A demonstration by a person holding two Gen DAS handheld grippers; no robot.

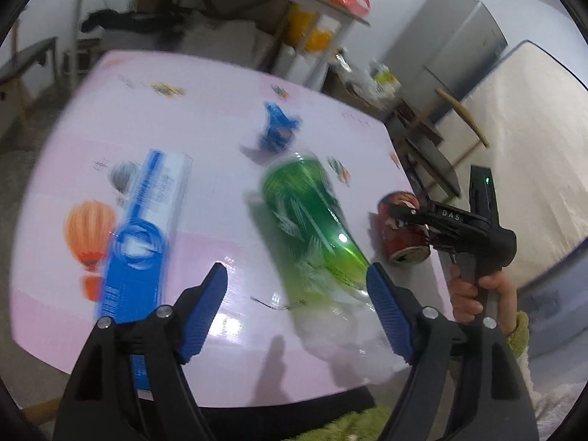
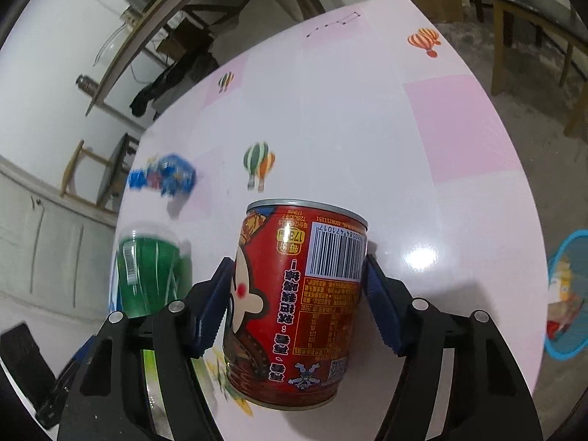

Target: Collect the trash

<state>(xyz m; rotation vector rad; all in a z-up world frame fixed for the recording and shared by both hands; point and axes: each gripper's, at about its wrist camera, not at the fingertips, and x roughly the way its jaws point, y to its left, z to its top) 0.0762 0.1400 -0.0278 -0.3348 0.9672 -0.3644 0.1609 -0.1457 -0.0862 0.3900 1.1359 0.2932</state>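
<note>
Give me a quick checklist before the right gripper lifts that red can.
1. Red can between the right gripper fingers: ok.
2. Both pads pressing on the can: ok, they look in contact.
3. Can clear of the green bottle: ok, apart.
4. Left gripper empty and open: ok.
5. Blue basket on the floor in view: ok.
6. Can empty: cannot tell.
</note>
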